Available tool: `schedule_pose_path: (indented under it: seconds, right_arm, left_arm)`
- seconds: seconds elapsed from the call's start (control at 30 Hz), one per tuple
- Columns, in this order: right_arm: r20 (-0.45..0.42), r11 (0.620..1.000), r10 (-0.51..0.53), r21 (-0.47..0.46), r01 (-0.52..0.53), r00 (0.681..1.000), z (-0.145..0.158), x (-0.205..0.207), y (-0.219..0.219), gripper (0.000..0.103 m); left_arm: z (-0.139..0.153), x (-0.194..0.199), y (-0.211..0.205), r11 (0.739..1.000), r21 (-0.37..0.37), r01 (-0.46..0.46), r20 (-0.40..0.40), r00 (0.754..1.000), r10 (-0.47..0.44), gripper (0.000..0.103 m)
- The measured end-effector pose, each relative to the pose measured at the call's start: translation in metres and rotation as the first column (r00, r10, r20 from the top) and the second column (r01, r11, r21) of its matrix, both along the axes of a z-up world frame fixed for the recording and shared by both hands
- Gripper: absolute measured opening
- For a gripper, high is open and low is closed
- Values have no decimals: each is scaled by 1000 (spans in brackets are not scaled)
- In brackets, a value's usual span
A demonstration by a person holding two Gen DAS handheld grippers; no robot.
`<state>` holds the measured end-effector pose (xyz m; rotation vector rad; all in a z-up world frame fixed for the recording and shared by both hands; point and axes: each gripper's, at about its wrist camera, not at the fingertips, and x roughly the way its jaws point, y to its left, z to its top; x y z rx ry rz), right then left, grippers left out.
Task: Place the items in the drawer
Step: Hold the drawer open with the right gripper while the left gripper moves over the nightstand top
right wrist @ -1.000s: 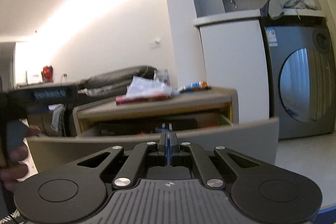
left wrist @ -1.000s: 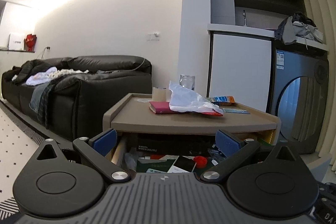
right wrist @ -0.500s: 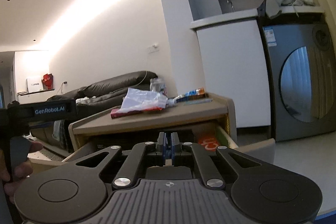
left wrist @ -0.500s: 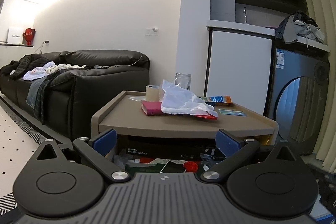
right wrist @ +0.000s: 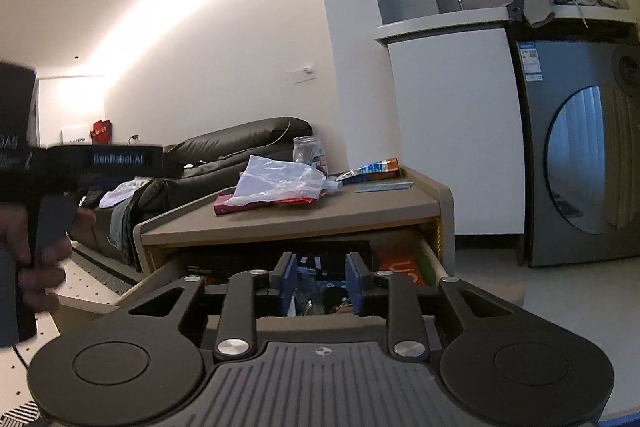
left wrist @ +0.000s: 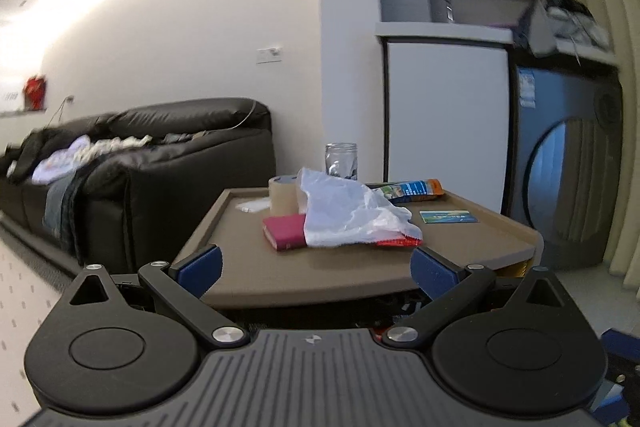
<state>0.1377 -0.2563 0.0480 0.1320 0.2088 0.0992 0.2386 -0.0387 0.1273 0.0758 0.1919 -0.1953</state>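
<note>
1. Left tongs: spread wide, nothing between the blue pads, held level with the front edge of the tabletop.
2. Right tongs: partly parted, grasping nothing, poised over the pulled-out drawer under the tabletop.
3. Drawer contents: dark boxes, an orange package at the right side, small clutter; details unclear.
4. On the tabletop: red book lying flat, partly covered by a crumpled clear plastic bag.
5. Behind the book: roll of tan tape, upright; glass jar farther back.
6. Right half of the tabletop: blue-and-orange snack packet and a flat card, apart from each other.
7. Left of the right wrist view: a hand gripping the other tool's handle.
8. Surroundings: black sofa with clothes; washing machine at right.
</note>
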Motion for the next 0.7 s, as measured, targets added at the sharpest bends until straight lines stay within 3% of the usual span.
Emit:
schedule_pose_path:
  seconds: [0.1, 0.33, 0.7]
  right_arm:
    - [-8, 1000, 7, -2, -7, 1000, 4, 5, -6, 32]
    - [-29, 999, 40, 2, -40, 999, 10, 15, -19, 39]
    - [-67, 995, 102, 2, -102, 993, 7, 43, -21, 39]
  left_arm:
    - [12, 8, -5, 999, 28, 21, 21, 1000, -21, 103]
    - [27, 37, -22, 991, 62, 122, -18, 993, -121, 103]
    - [33, 70, -32, 989, 75, 131, -41, 991, -128, 103]
